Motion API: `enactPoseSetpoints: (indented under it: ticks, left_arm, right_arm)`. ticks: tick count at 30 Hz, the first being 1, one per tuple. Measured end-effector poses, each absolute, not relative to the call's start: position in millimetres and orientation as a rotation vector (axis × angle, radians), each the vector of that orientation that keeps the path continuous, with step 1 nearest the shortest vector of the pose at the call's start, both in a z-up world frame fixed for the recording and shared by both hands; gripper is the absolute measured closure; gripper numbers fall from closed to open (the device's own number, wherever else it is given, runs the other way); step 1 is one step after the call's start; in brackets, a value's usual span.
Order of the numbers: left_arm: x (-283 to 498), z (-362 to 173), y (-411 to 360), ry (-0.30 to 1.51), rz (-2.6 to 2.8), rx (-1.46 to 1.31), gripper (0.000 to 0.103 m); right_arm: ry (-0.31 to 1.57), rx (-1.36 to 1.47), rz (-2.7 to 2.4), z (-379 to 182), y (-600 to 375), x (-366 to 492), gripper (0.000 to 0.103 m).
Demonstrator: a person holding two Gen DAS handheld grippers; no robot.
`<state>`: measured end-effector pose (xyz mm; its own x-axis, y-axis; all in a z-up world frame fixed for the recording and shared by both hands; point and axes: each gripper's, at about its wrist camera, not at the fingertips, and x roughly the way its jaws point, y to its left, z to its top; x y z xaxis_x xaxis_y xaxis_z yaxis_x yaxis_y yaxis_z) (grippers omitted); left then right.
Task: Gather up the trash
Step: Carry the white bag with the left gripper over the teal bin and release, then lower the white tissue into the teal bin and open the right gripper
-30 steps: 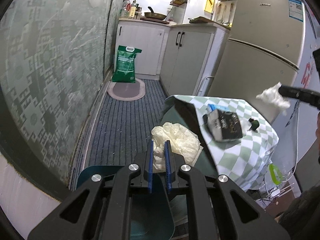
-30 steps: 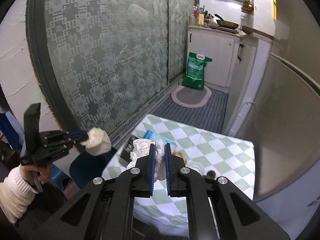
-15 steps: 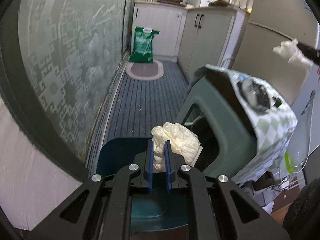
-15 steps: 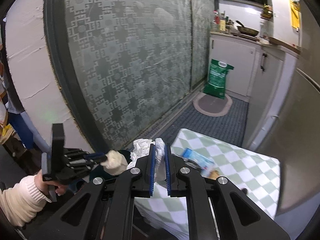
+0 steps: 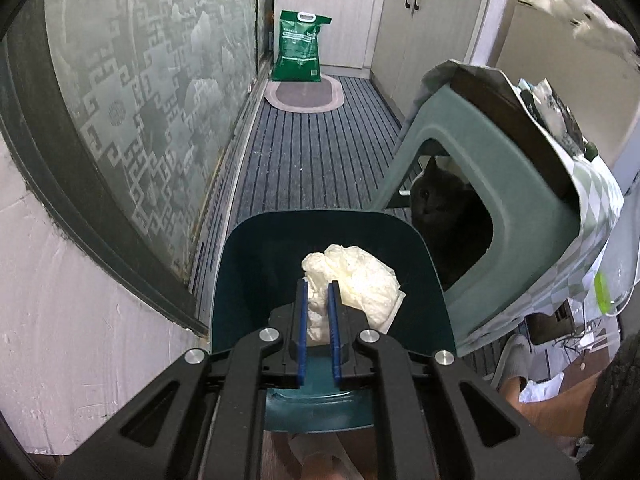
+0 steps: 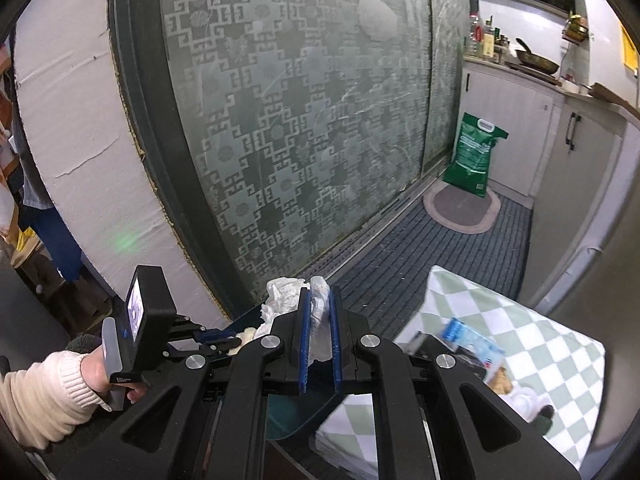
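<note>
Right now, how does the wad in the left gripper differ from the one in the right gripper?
The left gripper pinches a cream, smooth, rounded wad; the right gripper pinches a whiter, more ragged tissue wad.

The cream wad hangs over the open mouth of the teal bin; in the right wrist view the white wad sits higher, near the bin but not clearly over it.

Both are crumpled and clamped between shut blue pads.

I see crumpled, matt cream paper (image 5: 352, 280) over a smooth, dark teal plastic bin (image 5: 240, 280). The stool (image 5: 500, 184) to the right looks like matt green plastic under a checked cloth (image 6: 540, 332). The door (image 6: 300, 120) on the left is frosted, patterned glass. The floor mat (image 5: 320, 152) looks ribbed and rough.
</note>
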<state>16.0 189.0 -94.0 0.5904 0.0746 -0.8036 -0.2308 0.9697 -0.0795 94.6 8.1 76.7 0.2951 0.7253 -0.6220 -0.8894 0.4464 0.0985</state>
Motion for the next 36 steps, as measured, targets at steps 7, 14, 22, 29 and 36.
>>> enactPoseSetpoints:
  ticks: [7, 14, 22, 29, 36]
  left_arm:
    - [13.8, -105.9, 190.9, 0.967, 0.184, -0.186, 0.092]
    - [8.9, -99.4, 195.2, 0.923, 0.205, -0.177, 0.042]
    - [-9.7, -62.4, 196.1, 0.753, 0.237, -0.128, 0.052]
    - [-27.8, -28.7, 197.7, 0.636, 0.252, -0.118, 0.056]
    - [-40.0, -12.6, 201.2, 0.564, 0.247, -0.155, 0.057]
  right_arm:
    - [0.681, -0.313, 1.115, 66.5, 31.6, 90.5, 0.094]
    - [0.711, -0.336, 1.128, 53.1, 49.2, 89.6, 0.094]
    - [0.757, -0.382, 1.138, 28.4, 72.4, 81.9, 0.094]
    - [0.817, -0.440, 1.146, -7.1, 97.4, 72.2, 0.094]
    - [0.891, -0.501, 1.139, -44.6, 115.7, 68.1, 0.094]
